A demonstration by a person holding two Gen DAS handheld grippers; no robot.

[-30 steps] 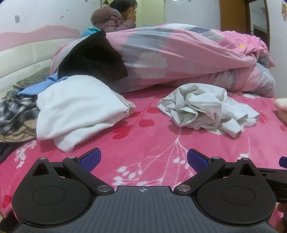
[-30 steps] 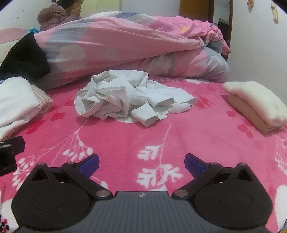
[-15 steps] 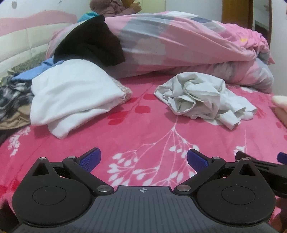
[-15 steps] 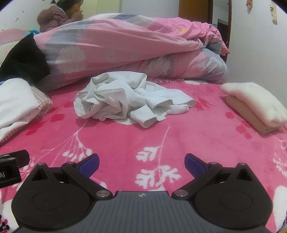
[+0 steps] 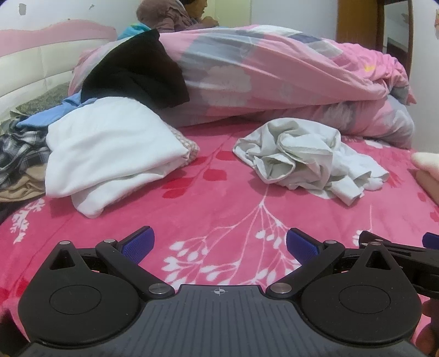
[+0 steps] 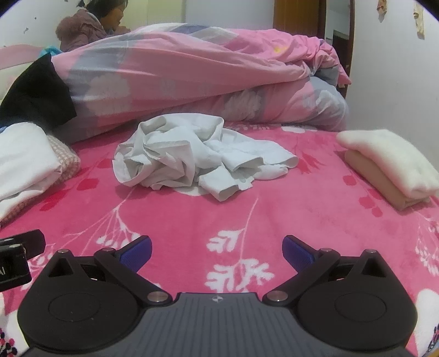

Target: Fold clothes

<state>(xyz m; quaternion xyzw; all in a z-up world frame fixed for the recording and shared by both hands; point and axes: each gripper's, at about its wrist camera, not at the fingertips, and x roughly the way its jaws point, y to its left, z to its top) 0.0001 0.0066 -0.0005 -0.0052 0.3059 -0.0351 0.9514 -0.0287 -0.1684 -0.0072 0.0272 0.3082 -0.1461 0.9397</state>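
Crumpled white garment (image 5: 307, 156) (image 6: 197, 159) lies on the pink bed (image 5: 219, 208) (image 6: 274, 208); left tool (image 5: 219, 244) and right tool (image 6: 216, 248) hover wide open, holding nothing

White walls (image 6: 389, 68) (chipped paint), padded pink headboard (image 5: 41, 55), wooden door frame (image 5: 356, 24), bright pink floral bedspread (image 6: 274, 214)

We see a rolled pink floral duvet (image 6: 192, 82) at 12 o'clock on the pink flowered bedspread (image 6: 247, 214), a padded headboard (image 5: 33, 68) at 10, a wooden door (image 5: 356, 24) at 1, and a person (image 6: 85, 27) seated behind at 11.
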